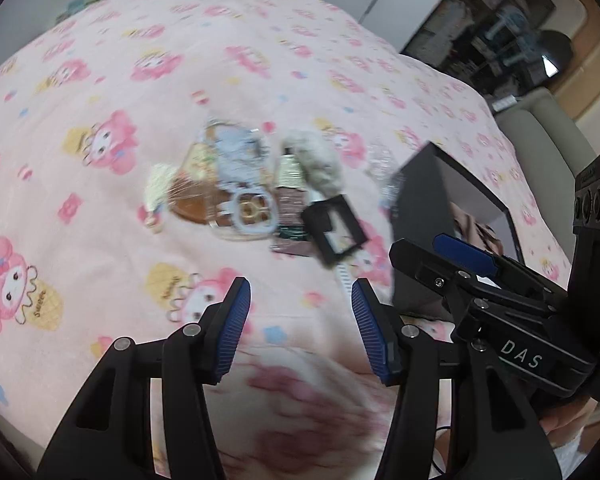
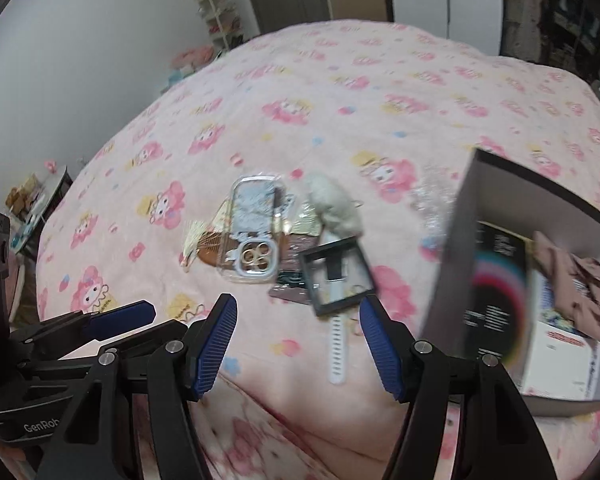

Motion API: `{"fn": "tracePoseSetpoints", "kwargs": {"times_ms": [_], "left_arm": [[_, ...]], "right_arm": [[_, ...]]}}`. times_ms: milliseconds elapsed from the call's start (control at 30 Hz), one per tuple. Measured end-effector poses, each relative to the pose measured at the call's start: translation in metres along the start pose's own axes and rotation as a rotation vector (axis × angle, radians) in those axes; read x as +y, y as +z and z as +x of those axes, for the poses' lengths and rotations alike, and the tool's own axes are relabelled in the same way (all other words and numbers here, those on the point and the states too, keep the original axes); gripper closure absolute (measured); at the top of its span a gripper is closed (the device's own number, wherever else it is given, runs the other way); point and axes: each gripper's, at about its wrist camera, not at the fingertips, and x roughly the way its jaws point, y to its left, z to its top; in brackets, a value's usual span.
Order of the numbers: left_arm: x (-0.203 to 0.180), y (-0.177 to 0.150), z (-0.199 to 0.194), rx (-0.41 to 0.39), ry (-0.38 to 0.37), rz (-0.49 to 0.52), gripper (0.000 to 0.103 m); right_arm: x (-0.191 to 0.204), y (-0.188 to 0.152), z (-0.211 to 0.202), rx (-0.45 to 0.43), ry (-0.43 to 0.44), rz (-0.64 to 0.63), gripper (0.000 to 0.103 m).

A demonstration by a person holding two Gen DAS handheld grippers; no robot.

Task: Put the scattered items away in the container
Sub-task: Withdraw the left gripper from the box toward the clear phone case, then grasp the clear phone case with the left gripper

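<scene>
Approach is the step in hand: both claws are hovering over the bed (image 2: pixel 340 80) with its pink cartoon cover, short of a pile of small items, and nothing is being gripped yet. The left claw (image 1: pixel 300 320) is standing wide with only bedcover between its blue pads, and the right claw (image 2: pixel 298 340) is standing wide too, empty.

From the right wrist view, the pile is lying at about twelve o'clock from the right claw. A clear phone case (image 2: pixel 254 232) is sitting at eleven o'clock, overlapping a brown comb (image 2: pixel 216 254) at its ten o'clock side. A fluffy grey-white thing (image 2: pixel 334 206) is lying at one o'clock. A black square frame (image 2: pixel 338 278) is the nearest piece, resting partly on a white watch strap (image 2: pixel 336 350) that is running toward the claw. The container, a dark open box (image 2: pixel 512 208), is standing at three o'clock, already holding a pinkish cloth and printed packages.

Judging from this layout, the frame or the strap looks like the sensible first pick for the right claw, being nearest to both it and the box. The frame is lying flat and tilted, so the pads should be straddling one edge rather than pressing on its face. The strap is thin and flat on soft bedding; pressing slightly into the cover should be helping the pads get under it. The overlapping pieces may be dragging along, so lifting slowly is advisable. Both views are blurred, so finer detail is uncertain.
</scene>
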Motion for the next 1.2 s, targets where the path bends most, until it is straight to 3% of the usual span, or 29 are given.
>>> {"fn": "tracePoseSetpoints", "kwargs": {"times_ms": [333, 500, 733, 833, 1000, 1100, 1200], "left_arm": [[0.077, 0.022, 0.054, 0.091, 0.007, -0.187, 0.051], [0.105, 0.045, 0.096, 0.174, -0.095, -0.291, 0.055], [0.113, 0.064, 0.141, 0.292, -0.131, -0.324, 0.053], [0.11, 0.07, 0.143, 0.292, -0.135, -0.326, 0.054], [0.096, 0.07, 0.133, 0.243, -0.132, -0.288, 0.073], [0.096, 0.063, 0.118, 0.195, -0.182, -0.3, 0.087], [0.099, 0.055, 0.096, 0.138, -0.183, -0.311, 0.089]], "right_arm": [[0.014, 0.019, 0.078, 0.114, 0.094, 0.009, 0.041], [0.017, 0.029, 0.115, 0.149, 0.091, -0.023, 0.05], [0.018, 0.036, 0.151, 0.176, 0.048, -0.038, 0.055], [0.022, 0.04, 0.157, 0.172, 0.04, -0.053, 0.055], [0.023, 0.042, 0.157, 0.191, 0.087, -0.044, 0.063], [0.021, 0.042, 0.15, 0.189, 0.108, -0.034, 0.063], [0.022, 0.04, 0.139, 0.178, 0.118, -0.039, 0.063]]}}
